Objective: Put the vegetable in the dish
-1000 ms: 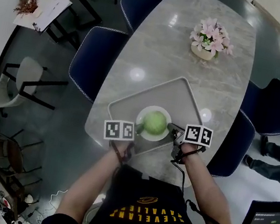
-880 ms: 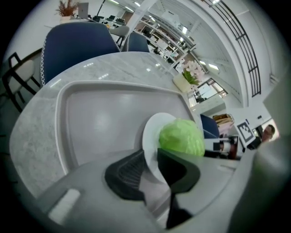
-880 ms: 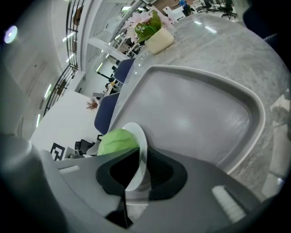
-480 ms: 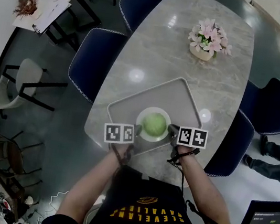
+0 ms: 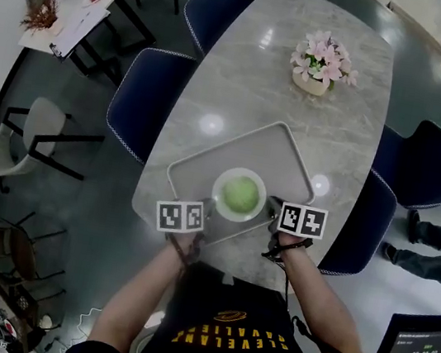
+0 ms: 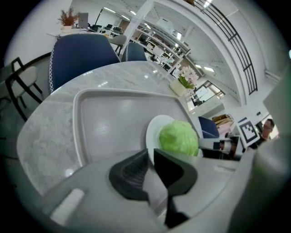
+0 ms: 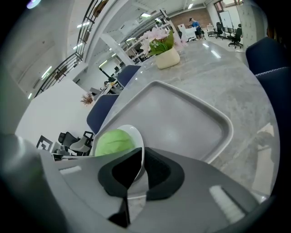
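Green round vegetable [image 5: 240, 192] in dish [image 5: 220, 187]

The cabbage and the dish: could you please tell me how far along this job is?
Done: the cabbage already sits in the white dish, which stands on the grey tray. In hand: the left gripper pinches the dish's rim on one side, and the right gripper is closing its fingers on the opposite rim. Left: the placing itself looks finished; probably only moving or releasing the dish.

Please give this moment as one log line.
vegetable in dish; dish on tray; left gripper jaws shut on rim; right gripper jaws closing on rim
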